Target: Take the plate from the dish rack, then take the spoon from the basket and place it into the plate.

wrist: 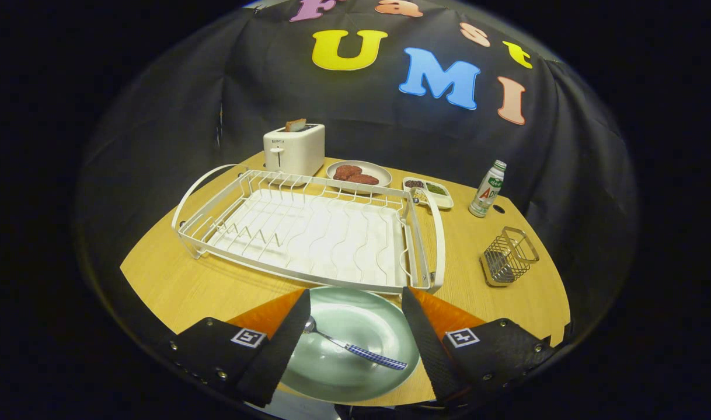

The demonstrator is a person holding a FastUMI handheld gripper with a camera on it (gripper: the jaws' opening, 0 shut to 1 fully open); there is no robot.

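Wooden counter [174,286] carries an emptied dish rack [309,230] just beyond the tongs [355,335], whose fingers stand spread wide and grip nothing. Between them lies the plate [355,356] with the spoon [355,349] resting across it; the wire basket [509,256] sits ahead and right, holding nothing visible. Judged complete: placement done, the next move being a straight withdrawal. Plate sits near the counter's front edge; room behind appears free.

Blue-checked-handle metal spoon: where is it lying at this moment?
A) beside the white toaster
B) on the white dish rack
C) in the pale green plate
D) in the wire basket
C: the blue-checked-handle metal spoon lies in the pale green round plate, between the open gripper fingers, which touch nothing.
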